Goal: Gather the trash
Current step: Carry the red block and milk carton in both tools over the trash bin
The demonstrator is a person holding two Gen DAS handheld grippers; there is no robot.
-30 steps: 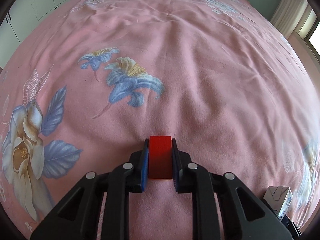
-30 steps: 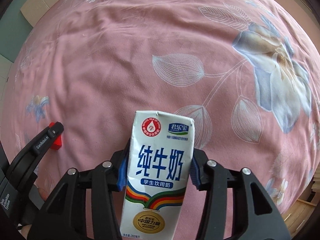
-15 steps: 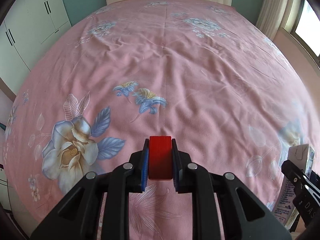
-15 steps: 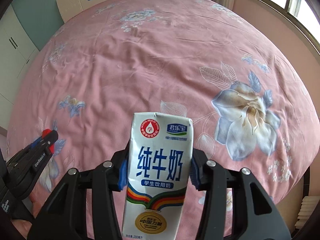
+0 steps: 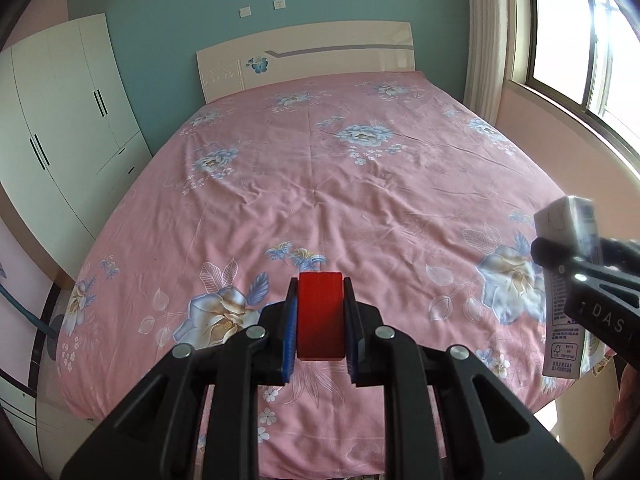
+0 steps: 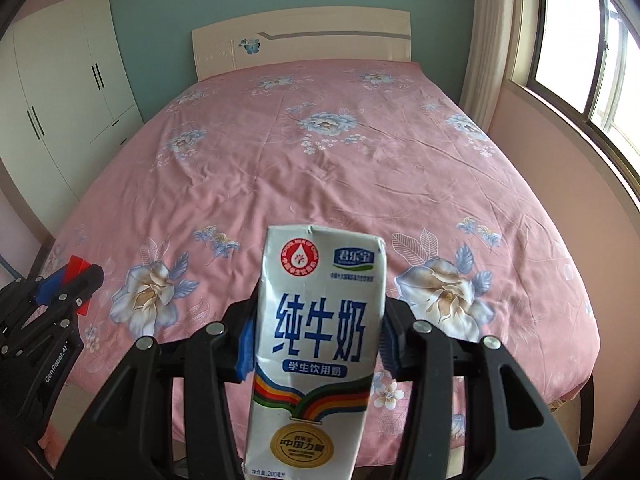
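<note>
- The left tongs (image 5: 320, 320) are clamped on a small red block (image 5: 320, 314), which sits squarely between the blue pads.
- The right tongs (image 6: 316, 340) are clamped on a white milk carton (image 6: 316, 336), held upright with its blue lettering facing the camera; in the left wrist view the same carton (image 5: 568, 276) shows at the right edge.
- A second ago both tongs were low over the sheet, filling the view with flower print; now both have risen, and the whole bed (image 6: 320, 168), the headboard (image 6: 300, 40), the wardrobe (image 6: 60, 92) and the window (image 6: 580, 40) are in sight.
- Both pieces of trash are therefore off the bed and carried in the air.
- The pink floral bedspread shows no other litter, so the pickup looks done.
- What likely remains is taking both items to a bin, and none is visible in either view.
</note>
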